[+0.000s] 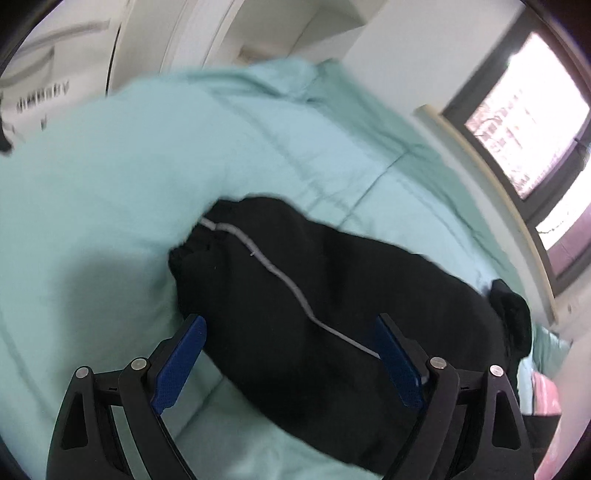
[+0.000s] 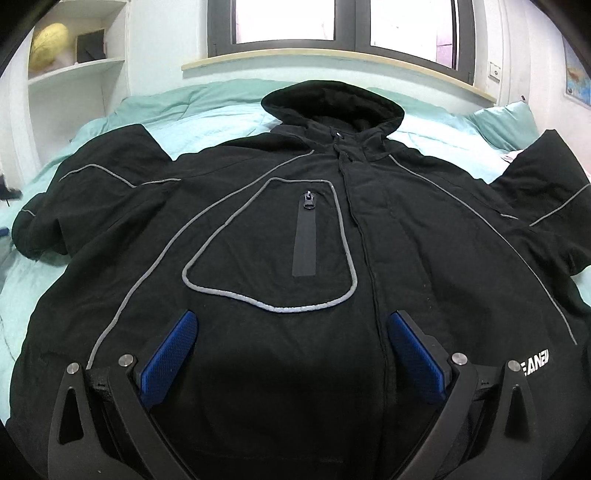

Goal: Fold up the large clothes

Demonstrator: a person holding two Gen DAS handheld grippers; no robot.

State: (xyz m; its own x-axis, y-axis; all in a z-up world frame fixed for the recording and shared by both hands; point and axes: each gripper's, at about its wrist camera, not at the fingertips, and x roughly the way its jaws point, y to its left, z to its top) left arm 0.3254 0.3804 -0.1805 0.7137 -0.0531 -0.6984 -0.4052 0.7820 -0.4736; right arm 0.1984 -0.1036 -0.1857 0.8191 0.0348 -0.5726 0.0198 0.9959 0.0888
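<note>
Two tools are seen, both released w/ blue pads spread wide and nothing gripped. One black jacket [image 2: 295,240] is laid front-up on a bed covered by a mint-green duvet [image 2: 221,107], directly ahead of the right tool [image 2: 291,354]. Its hood [image 2: 332,107] is seen at the far end, toward the window [image 2: 340,22]. A zipped chest pocket [image 2: 306,236] outlined in grey piping is placed just beyond the right tool's pads. Sleeves are spread out to either side; white lettering [image 2: 535,365] is seen low on the jacket, right of the tool, only partly readable.

From the left tool [image 1: 291,354], a sleeve [image 1: 295,295] of the jacket is seen lying across the duvet [image 1: 110,184], passing between and under the open pads. The cuff [image 1: 192,251] is placed ahead and left of the tool; a grey stripe runs along the sleeve toward the right pad. Contact btw. pads and cloth can't be told; the view is blurred. A shelf unit [image 2: 77,70] w/ a yellow item is seen far left of the right tool.
</note>
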